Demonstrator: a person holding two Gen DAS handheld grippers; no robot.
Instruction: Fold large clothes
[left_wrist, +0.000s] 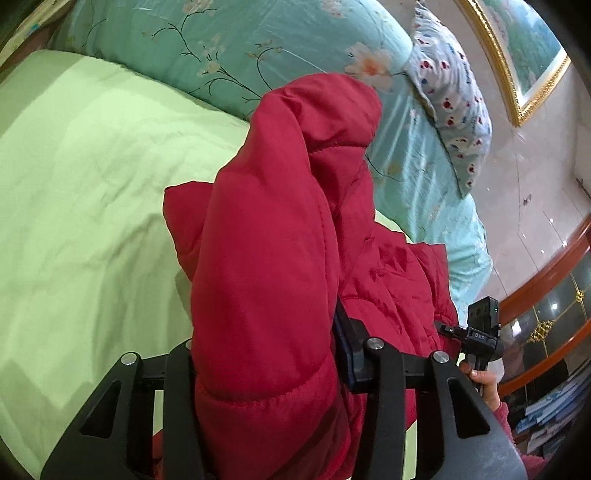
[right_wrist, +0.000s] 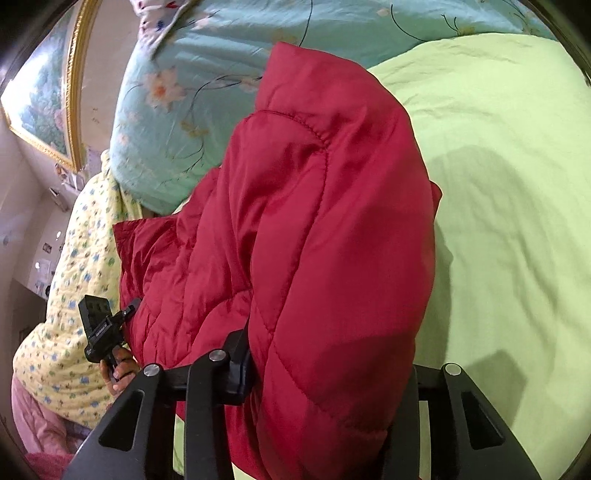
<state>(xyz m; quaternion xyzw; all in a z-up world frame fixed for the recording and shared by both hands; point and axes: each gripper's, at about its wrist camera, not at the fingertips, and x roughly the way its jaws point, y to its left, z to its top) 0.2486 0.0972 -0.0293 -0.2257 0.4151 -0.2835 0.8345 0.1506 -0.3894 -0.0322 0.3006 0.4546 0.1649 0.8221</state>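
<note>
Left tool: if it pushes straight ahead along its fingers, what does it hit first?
The left tool is already clamped on the red padded jacket, whose raised fold fills its line. Beyond that probably comes the floral quilt, though depth is unclear.

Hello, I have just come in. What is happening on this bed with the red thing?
A person holds a gripper in each hand and is folding a red padded jacket over a light green bed sheet. The left gripper and the right gripper are each shut on a thick fold of the jacket, one at each side, lifting those parts. The rest of the jacket lies bunched between them, beside a turquoise floral quilt.
</note>
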